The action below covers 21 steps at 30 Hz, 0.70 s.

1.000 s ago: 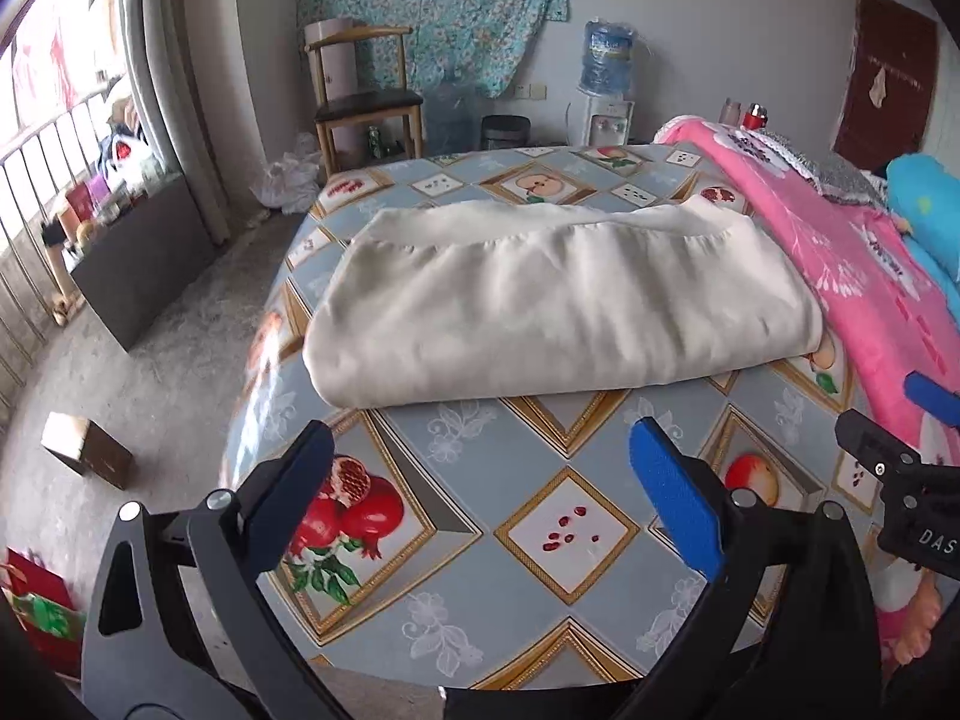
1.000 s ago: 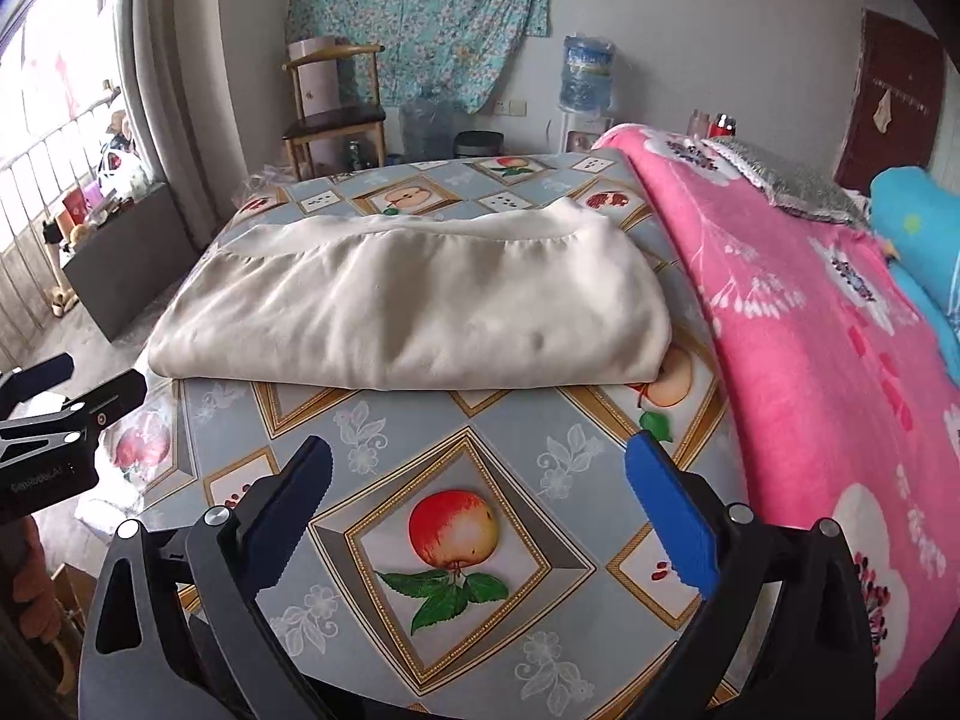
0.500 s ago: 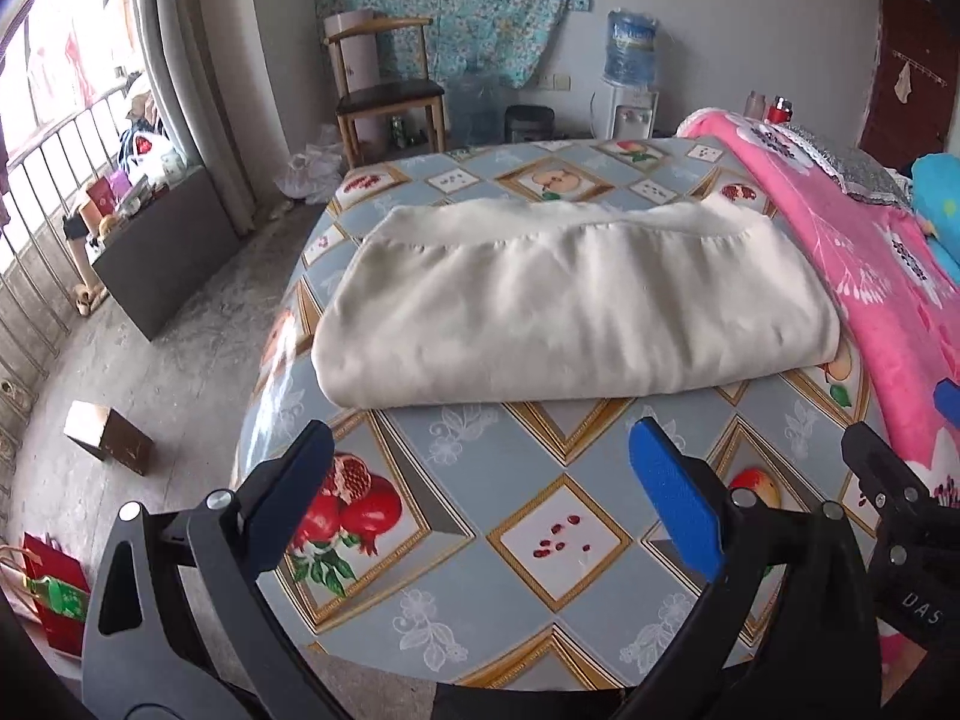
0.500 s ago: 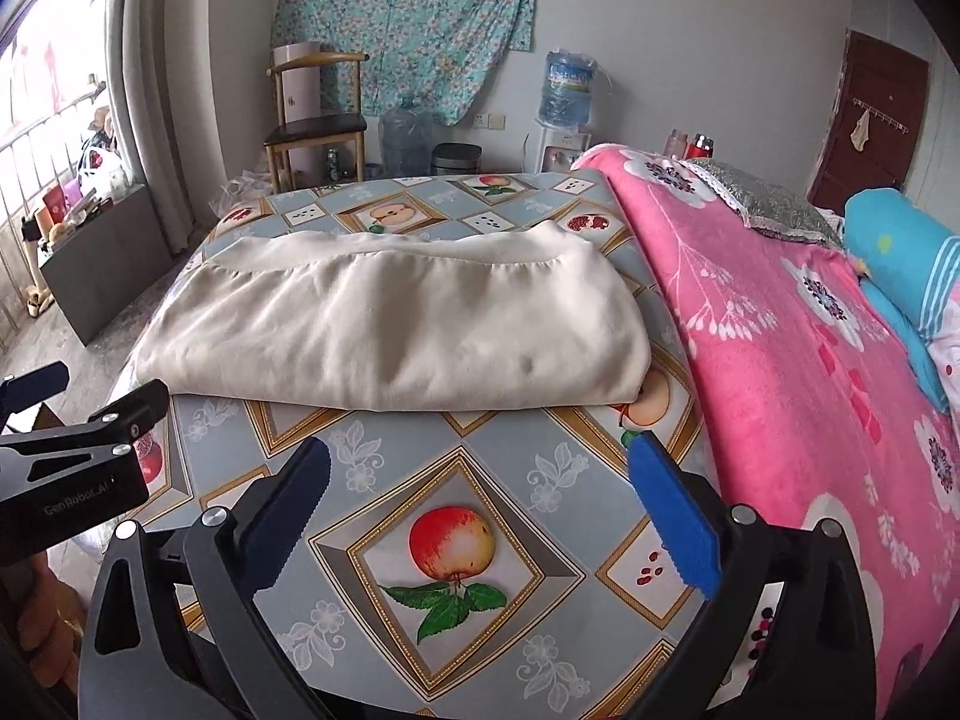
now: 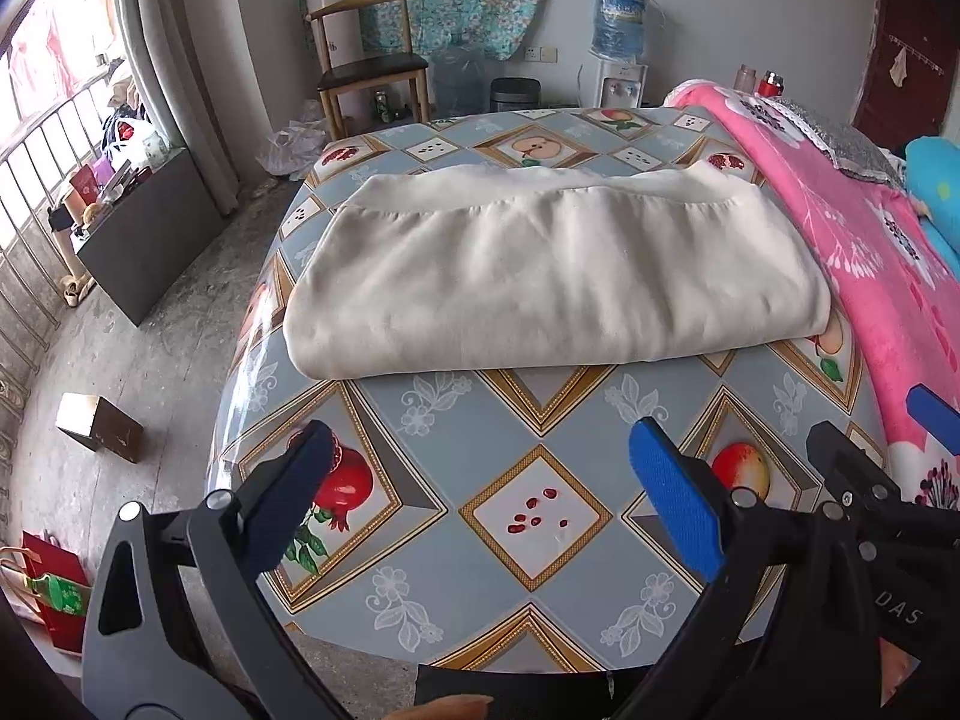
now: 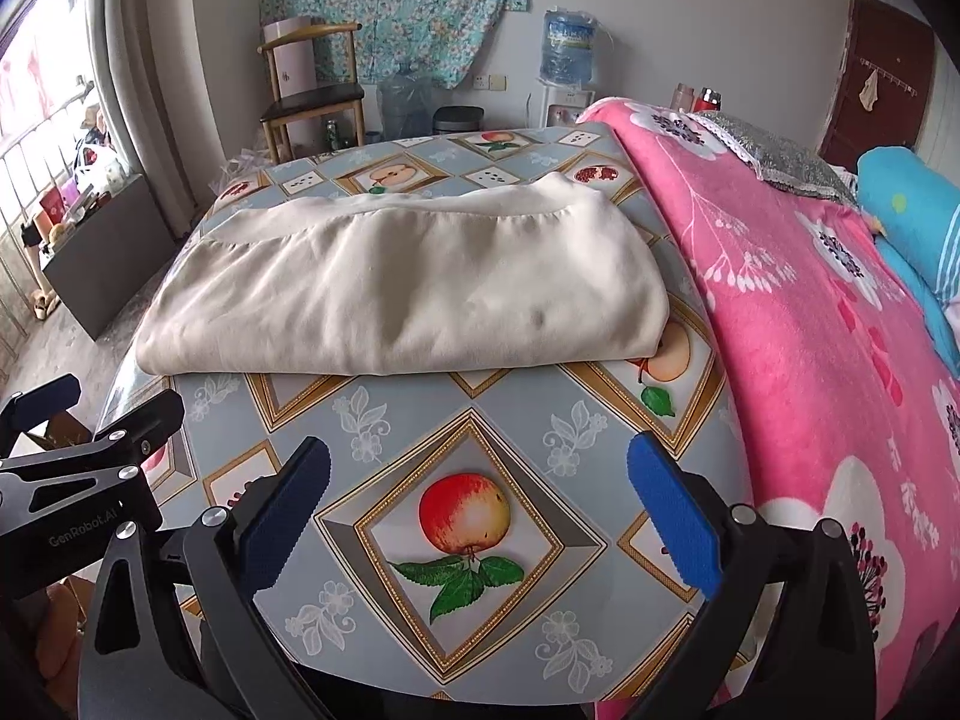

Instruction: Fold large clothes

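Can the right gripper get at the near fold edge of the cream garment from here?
Probably yes. The right gripper hangs open, and only bare patterned tablecloth lies between it and the cream garment. The left gripper stays off to the side.

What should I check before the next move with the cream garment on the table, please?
1. Left gripper open and empty: ok, nothing between its jaws.
2. Right gripper open and empty: ok.
3. Cream garment lies folded flat on the fruit-print tablecloth: ok, near edge looks even.
4. Garment fully on the table: ok, no part hangs over the edge in either view.
5. Garment clear of the pink blanket: ok in the right wrist view, though its right end lies close.
6. Layers underneath aligned: cannot tell, hidden by the top layer.
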Available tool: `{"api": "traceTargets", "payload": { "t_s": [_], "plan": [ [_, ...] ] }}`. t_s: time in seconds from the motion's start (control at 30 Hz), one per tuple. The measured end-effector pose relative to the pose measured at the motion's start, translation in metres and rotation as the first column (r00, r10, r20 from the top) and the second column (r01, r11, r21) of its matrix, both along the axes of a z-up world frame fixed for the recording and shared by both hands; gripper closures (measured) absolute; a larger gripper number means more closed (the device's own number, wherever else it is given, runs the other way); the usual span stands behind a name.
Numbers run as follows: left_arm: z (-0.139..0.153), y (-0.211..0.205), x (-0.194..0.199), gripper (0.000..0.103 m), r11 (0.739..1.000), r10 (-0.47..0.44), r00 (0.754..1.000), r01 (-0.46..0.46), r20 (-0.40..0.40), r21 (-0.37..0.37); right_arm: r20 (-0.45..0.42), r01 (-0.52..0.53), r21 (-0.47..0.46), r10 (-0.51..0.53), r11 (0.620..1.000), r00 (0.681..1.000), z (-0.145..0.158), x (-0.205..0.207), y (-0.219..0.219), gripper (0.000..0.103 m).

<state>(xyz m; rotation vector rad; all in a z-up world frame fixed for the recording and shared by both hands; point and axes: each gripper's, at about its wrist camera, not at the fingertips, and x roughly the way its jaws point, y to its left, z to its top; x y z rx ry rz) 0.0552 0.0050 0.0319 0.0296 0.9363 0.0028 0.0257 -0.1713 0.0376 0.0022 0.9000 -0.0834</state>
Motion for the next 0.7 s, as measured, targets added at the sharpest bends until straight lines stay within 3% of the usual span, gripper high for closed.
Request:
{"api": "traceTargets", "payload": {
  "t_s": [0.7],
  "plan": [
    [-0.0042,-0.0058,0.0017,0.008,1.0,-0.028,0.999,0.028,-0.022,-0.009,-0.013,0.023,-0.029,-0.023,0.999,1.0,-0.0023,0.0027,-0.0031,0.006]
  ]
}}
